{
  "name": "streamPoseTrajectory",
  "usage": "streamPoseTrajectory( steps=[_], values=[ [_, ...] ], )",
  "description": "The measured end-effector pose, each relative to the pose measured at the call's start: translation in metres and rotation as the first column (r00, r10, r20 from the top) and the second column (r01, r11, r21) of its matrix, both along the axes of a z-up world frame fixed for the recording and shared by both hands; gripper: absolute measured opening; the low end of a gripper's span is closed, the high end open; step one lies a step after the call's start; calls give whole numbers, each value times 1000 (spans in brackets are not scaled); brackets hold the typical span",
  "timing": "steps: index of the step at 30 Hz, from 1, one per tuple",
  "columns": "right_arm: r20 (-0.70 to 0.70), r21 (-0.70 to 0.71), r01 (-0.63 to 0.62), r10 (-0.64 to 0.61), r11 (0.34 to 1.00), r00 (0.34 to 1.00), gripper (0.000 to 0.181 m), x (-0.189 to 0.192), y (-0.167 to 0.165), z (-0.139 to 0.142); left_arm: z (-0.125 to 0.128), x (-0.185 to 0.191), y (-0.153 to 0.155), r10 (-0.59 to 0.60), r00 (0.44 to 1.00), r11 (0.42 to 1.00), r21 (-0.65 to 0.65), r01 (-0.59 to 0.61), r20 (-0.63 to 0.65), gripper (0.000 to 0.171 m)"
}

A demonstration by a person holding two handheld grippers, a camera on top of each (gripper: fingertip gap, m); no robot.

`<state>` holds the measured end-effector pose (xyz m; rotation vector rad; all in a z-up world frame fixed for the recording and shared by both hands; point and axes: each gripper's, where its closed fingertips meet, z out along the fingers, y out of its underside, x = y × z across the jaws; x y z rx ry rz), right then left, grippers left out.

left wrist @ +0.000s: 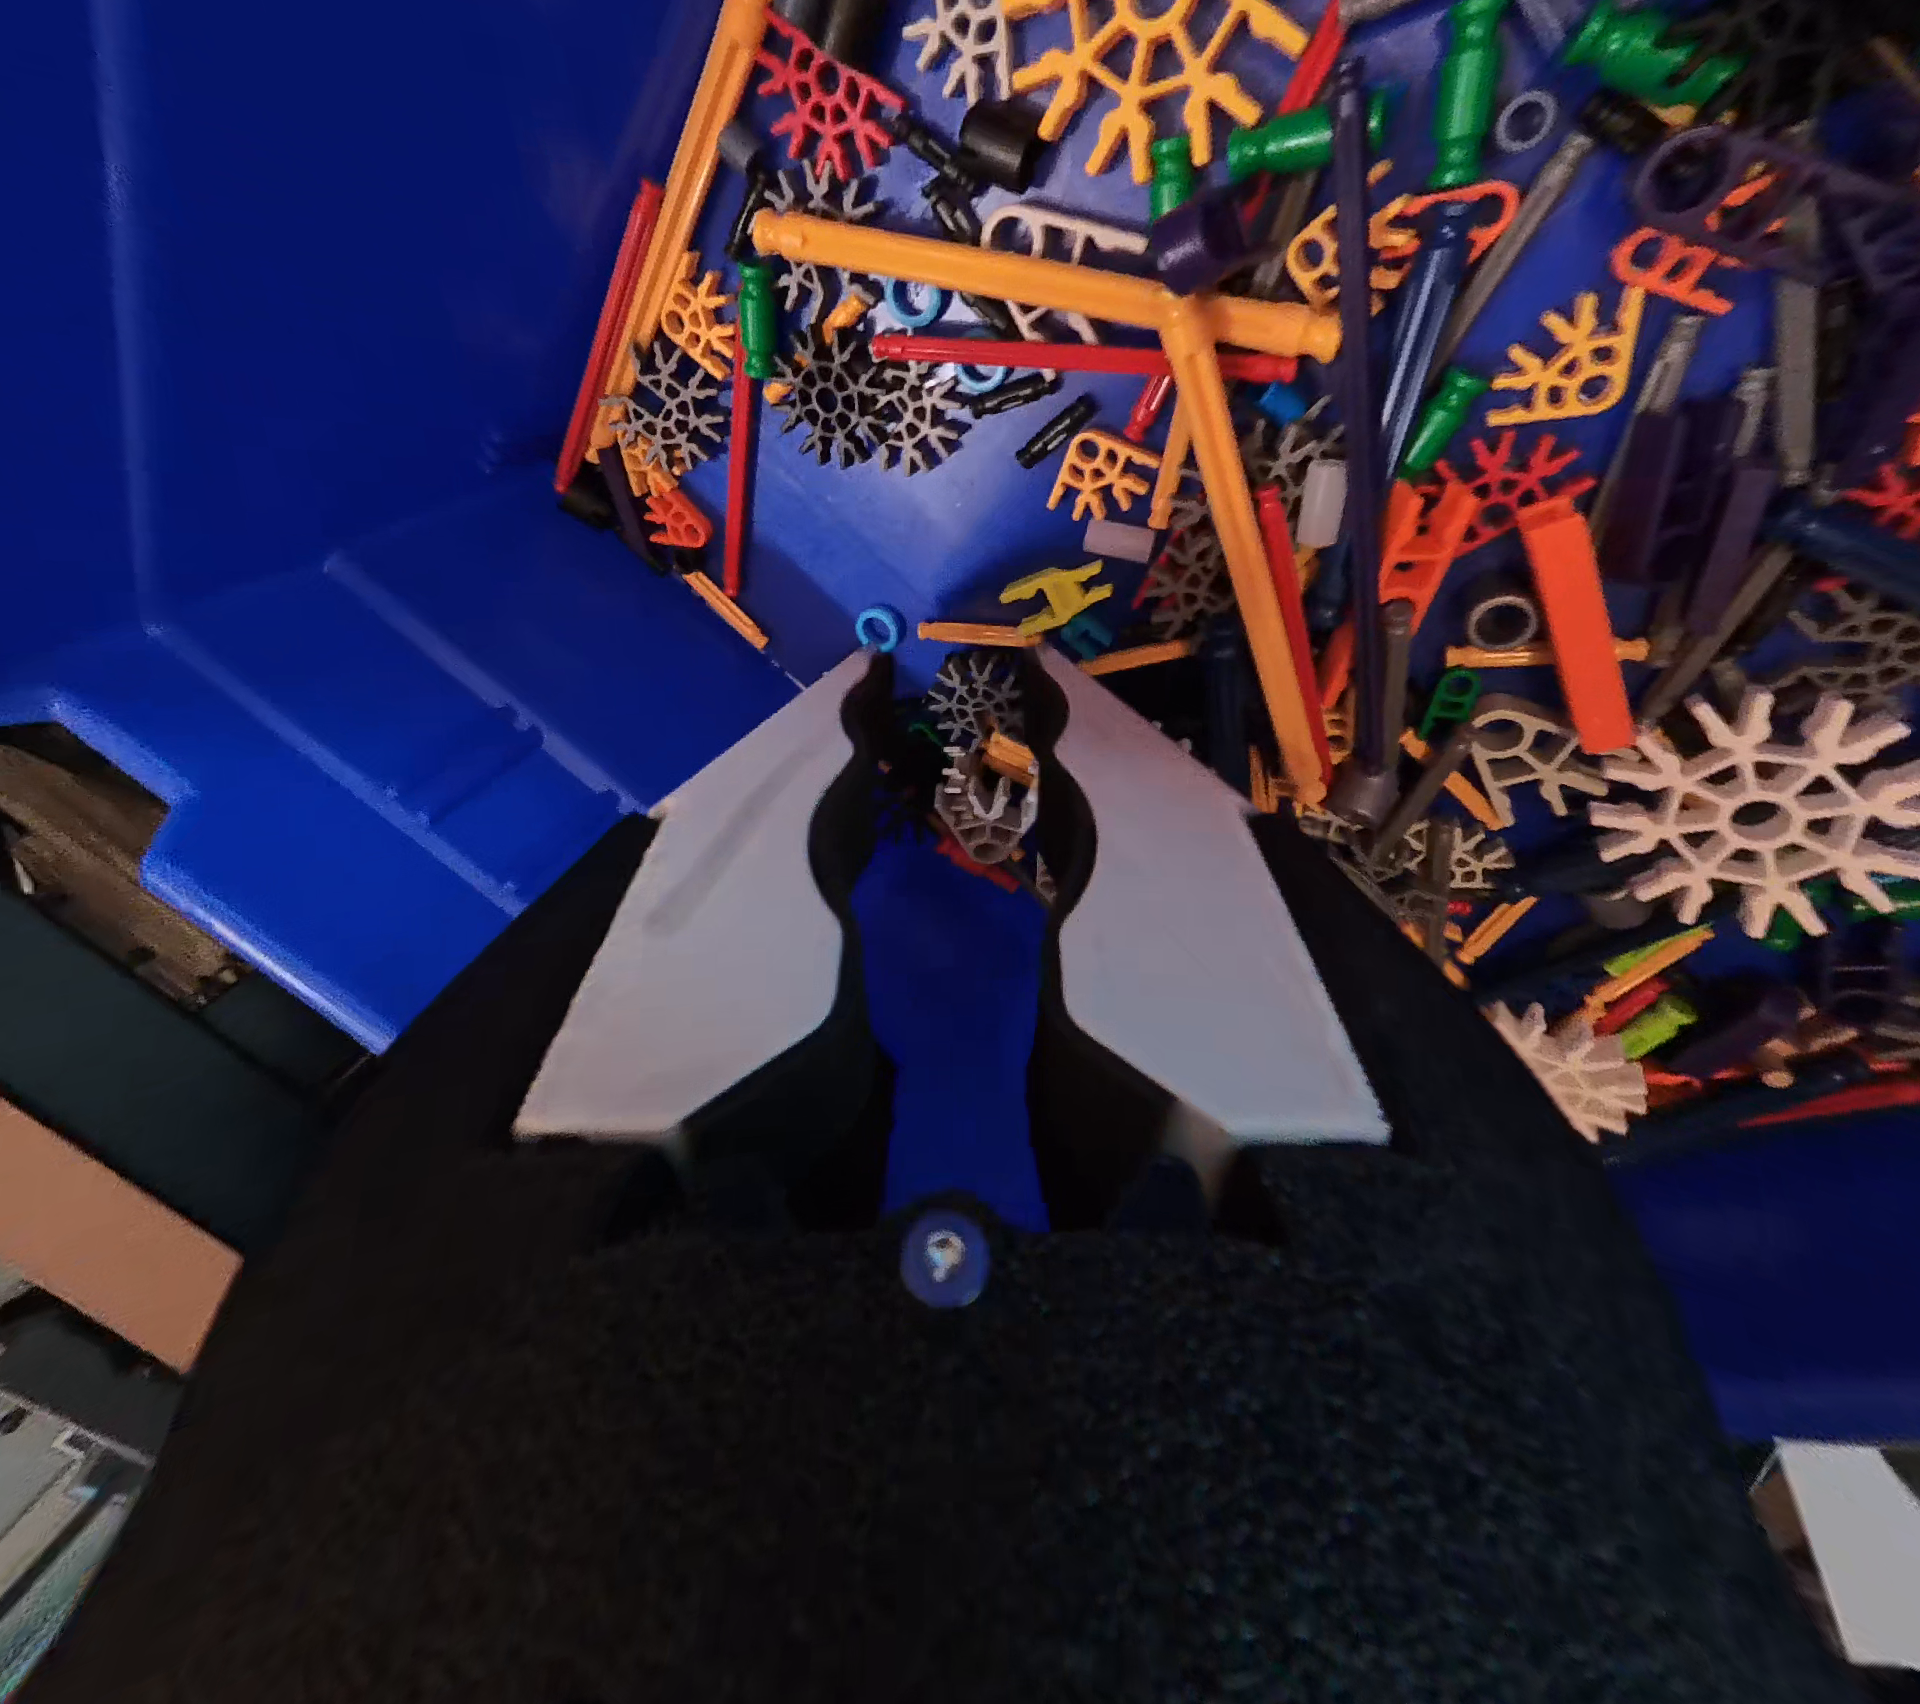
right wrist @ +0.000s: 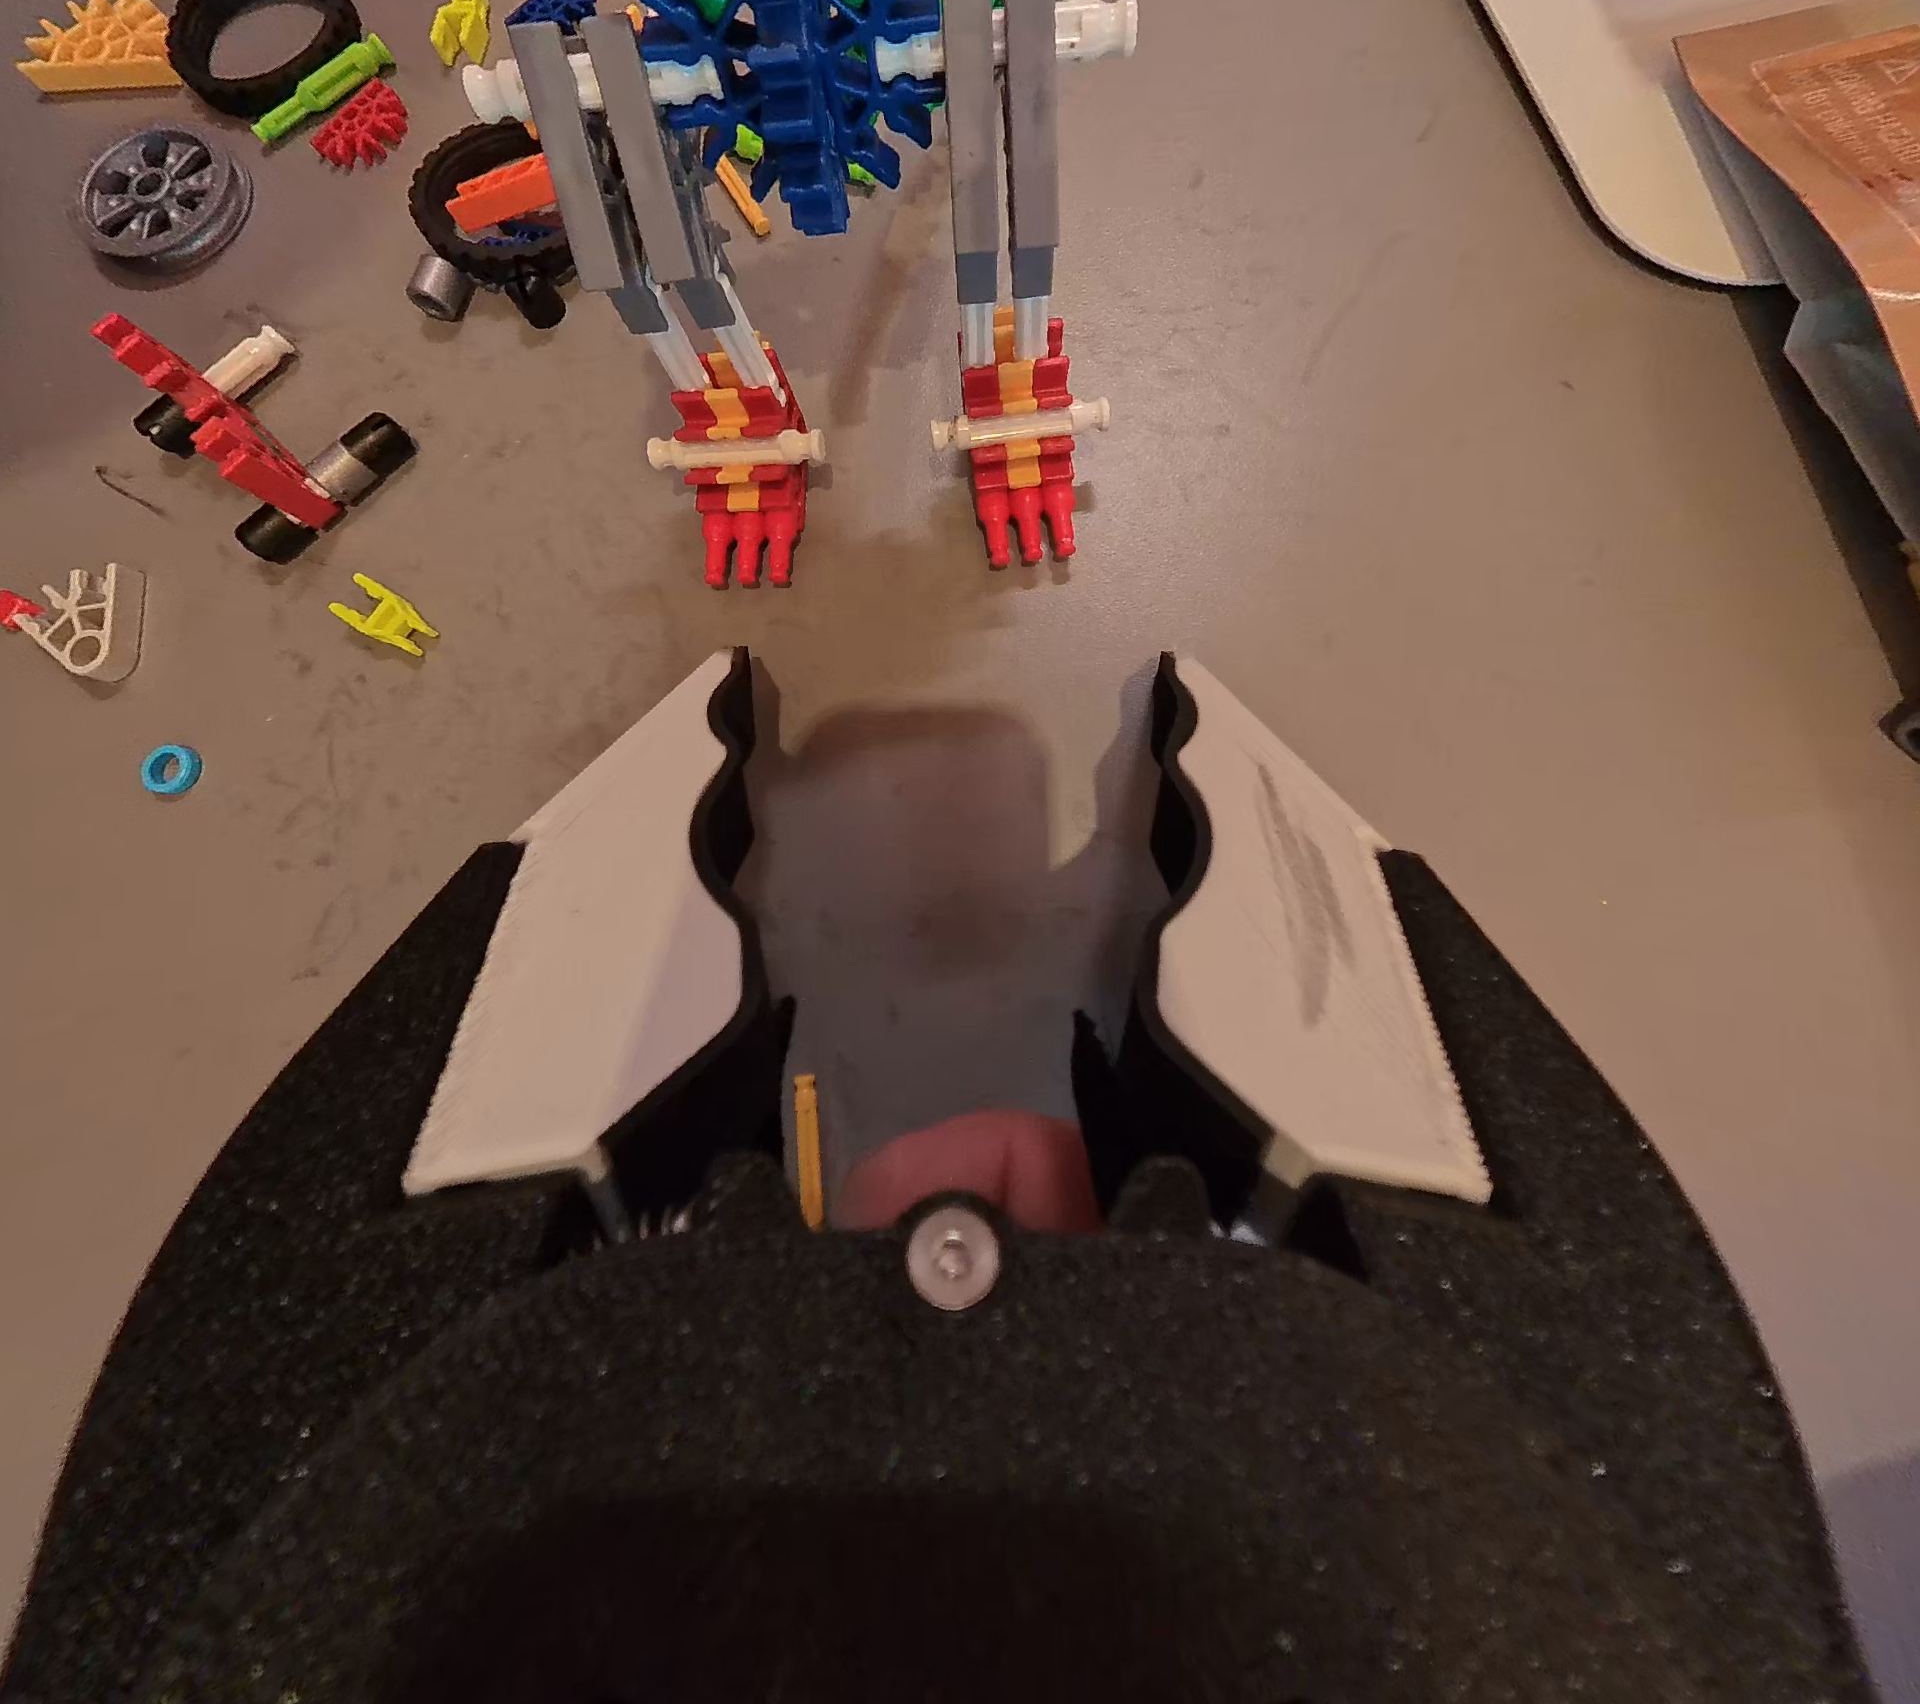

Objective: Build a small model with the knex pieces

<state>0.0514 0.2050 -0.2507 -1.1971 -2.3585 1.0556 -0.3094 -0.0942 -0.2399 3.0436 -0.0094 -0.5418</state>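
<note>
My left gripper (left wrist: 954, 667) is down inside a blue bin (left wrist: 343, 220) of plastic construction pieces. Its jaws are nearly together, with a small grey connector (left wrist: 982, 807) pinched between the black pads and a grey snowflake connector (left wrist: 971, 698) at the tips. My right gripper (right wrist: 956, 667) is open and empty above a grey table (right wrist: 1351, 615). Just beyond it stands a built model (right wrist: 790, 85) with a blue snowflake hub, grey legs and two red-and-yellow feet (right wrist: 743, 470).
The bin holds orange rods (left wrist: 1039, 272), a large white snowflake (left wrist: 1756, 813) and several mixed parts. Left of the model lie black tyres (right wrist: 260, 33), a grey wheel hub (right wrist: 166, 194), a red assembly (right wrist: 244, 439) and a blue ring (right wrist: 171, 769). A light tray (right wrist: 1558, 44) and a brown bag (right wrist: 1818, 200) are on the right. The grippers' ends are close to 45 cm from one another.
</note>
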Motion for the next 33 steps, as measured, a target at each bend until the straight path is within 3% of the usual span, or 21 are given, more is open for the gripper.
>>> streamPoseTrajectory(
  steps=[10, 19, 24, 28, 33],
  values=[
    [0, 0, 0, 0, 1000, 1000, 77, 0, 0, 0, -7, -1, 0, -270, 962, 948, -164, 273, 38, 18],
    [1, -2, 0, 0, 1000, 1000, 77, 0, 0, 0, -10, 5, -3, -265, 948, 946, -146, 291, 176, 10],
    [1, -3, 0, 0, 1000, 1000, 77, 0, 0, 0, -9, -1, 0, -306, 936, 933, -142, 331, 173, 21],
    [1, -3, 0, 0, 1000, 1000, 77, 0, 0, 0, -11, 5, 1, -313, 931, 935, -112, 337, 189, 4],
    [1, -2, 0, 0, 1000, 1000, 77, 0, 0, 0, -11, 1, 3, -316, 937, 938, -97, 332, 151, 1]
  ],
)
